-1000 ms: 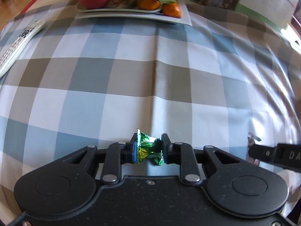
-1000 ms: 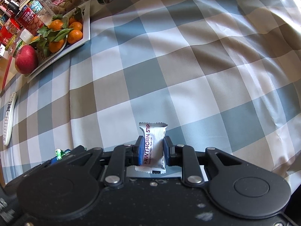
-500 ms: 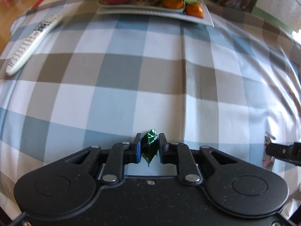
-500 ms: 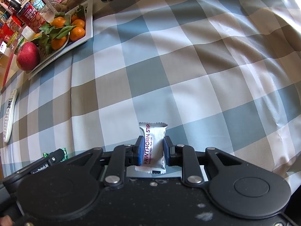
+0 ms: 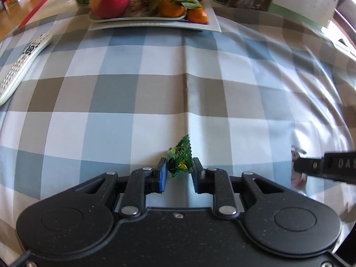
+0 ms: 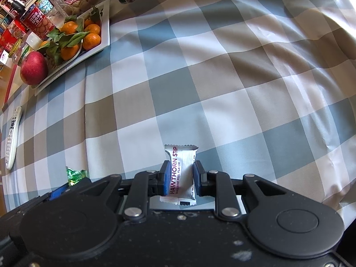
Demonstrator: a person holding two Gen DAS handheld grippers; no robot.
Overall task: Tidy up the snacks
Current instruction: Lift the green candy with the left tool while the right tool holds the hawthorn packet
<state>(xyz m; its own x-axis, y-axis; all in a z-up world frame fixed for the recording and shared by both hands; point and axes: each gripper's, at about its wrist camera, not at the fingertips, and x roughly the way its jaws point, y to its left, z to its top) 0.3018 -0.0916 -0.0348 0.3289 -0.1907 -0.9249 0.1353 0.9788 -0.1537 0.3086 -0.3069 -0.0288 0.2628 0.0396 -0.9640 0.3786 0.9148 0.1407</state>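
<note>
Left gripper [image 5: 179, 173] is letting go: half a second back its jaws pinched the green candy [image 5: 180, 160] flat, now they're opening and the wrapper springs out loose between the pads on the checked cloth [image 5: 138, 93]. Right gripper [image 6: 179, 179] hasn't budged, clamped tight on the white hawthorn strip [image 6: 181, 173], also low over the cloth. Looks like the candy's being set down, the strip next.

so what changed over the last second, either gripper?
The left gripper squeezed the green candy tight half a second ago; now its jaws are opening, with the candy between them, apparently loose. The right gripper stays shut on the hawthorn strip packet. Checked tablecloth unchanged.
</note>
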